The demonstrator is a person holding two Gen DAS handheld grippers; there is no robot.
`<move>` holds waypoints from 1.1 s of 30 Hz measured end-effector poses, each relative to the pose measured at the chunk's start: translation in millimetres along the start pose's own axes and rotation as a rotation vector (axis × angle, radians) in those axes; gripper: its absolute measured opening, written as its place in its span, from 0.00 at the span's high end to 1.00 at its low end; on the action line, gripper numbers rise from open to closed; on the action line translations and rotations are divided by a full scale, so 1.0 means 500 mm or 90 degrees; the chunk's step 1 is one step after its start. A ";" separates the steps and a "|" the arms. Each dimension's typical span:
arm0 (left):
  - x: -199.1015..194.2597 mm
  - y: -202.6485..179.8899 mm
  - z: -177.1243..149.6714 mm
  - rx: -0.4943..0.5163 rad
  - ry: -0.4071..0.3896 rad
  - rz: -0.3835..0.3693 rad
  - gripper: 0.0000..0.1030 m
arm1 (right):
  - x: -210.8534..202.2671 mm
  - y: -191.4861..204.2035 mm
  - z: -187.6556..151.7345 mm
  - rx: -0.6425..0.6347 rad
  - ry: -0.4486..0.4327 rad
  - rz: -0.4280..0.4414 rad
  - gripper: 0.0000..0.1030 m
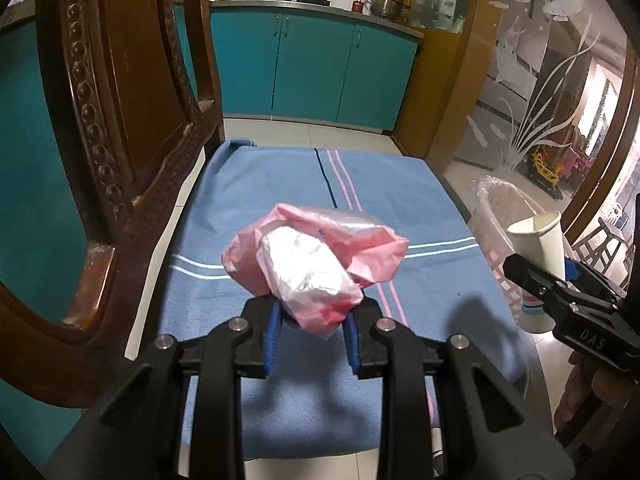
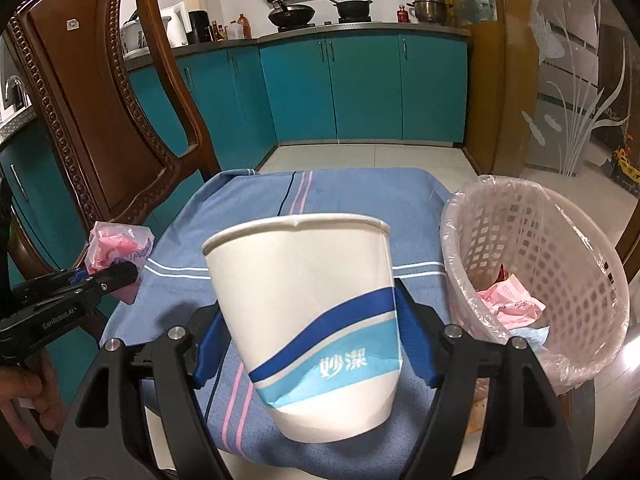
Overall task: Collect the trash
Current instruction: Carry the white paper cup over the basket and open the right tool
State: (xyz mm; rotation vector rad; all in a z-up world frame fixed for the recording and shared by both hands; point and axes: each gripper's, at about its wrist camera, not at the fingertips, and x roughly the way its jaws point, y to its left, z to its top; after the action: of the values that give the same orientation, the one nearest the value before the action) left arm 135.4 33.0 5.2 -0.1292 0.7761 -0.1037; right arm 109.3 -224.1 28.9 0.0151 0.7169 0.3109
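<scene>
Blue striped cloth [image 1: 280,208] is covering the counter, w/ a carved wooden chair [image 1: 120,120] standing at its left edge and a white lattice waste basket [image 2: 560,248], lined w/ clear plastic, standing just beside its right edge. Pink wrappers [image 2: 508,300] are lying inside the basket; how deep the pile goes is hidden by the wall.

Right gripper [image 2: 316,344] is pointing down-forward over the cloth, its blue fingers [image 2: 416,344] spread wide and pressing on both sides of a white paper cup [image 2: 308,300] w/ blue wave bands. Cup is tilting, mouth away from the camera, base toward it, held clear above the cloth and near the basket's left side. In the left wrist view the same cup is showing at the far right, rim up, above the basket; the gripper body is cut off by the frame edge.

Left gripper [image 1: 312,320] is also angling down over the cloth, fingers [image 1: 274,336] set narrow and pinching a crumpled pink plastic bag [image 1: 312,256] w/ something pale and shiny inside; what that is, can't tell. Bag is bulging out ahead of the fingertips, lifted off the cloth; the fingertips themselves are partly buried in the plastic. In the right wrist view this gripper is sitting at the left edge, in front of the chair, w/ a person's hand [image 2: 28,400] partly cut off below it.
</scene>
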 end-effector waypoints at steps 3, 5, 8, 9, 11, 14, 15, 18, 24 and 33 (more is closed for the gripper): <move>0.004 -0.001 -0.001 0.004 0.004 -0.001 0.74 | 0.001 0.001 -0.002 -0.001 0.003 0.001 0.29; 0.007 -0.003 -0.003 0.006 0.006 -0.003 0.74 | 0.002 0.001 -0.002 0.001 0.004 0.002 0.29; 0.006 -0.002 -0.002 0.005 0.007 -0.003 0.74 | -0.001 -0.003 0.000 0.004 0.001 0.002 0.29; 0.006 -0.002 -0.003 0.005 0.007 -0.003 0.74 | -0.004 -0.007 0.002 0.009 -0.004 0.001 0.29; 0.006 -0.002 -0.004 0.005 0.008 -0.004 0.74 | -0.018 -0.030 0.016 0.028 -0.022 0.002 0.29; 0.009 0.000 -0.007 0.004 0.014 -0.006 0.73 | -0.041 -0.091 0.043 0.067 -0.066 -0.026 0.27; 0.010 0.002 -0.007 0.002 0.015 -0.007 0.73 | -0.049 -0.132 0.055 0.098 -0.085 -0.044 0.27; 0.010 0.001 -0.008 0.003 0.015 -0.009 0.73 | -0.047 -0.219 0.071 0.151 -0.109 -0.082 0.23; 0.019 -0.010 -0.011 0.013 0.020 -0.013 0.73 | -0.030 -0.326 0.058 0.235 -0.075 -0.119 0.14; 0.044 -0.069 -0.026 0.065 0.041 -0.028 0.73 | -0.094 -0.318 0.070 0.210 -0.152 -0.124 0.03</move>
State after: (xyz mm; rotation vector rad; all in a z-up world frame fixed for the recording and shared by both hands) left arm 140.4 -5.3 -13.6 -0.0459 0.8309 -0.1902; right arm 142.1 -385.8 66.5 0.2900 0.5210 0.0007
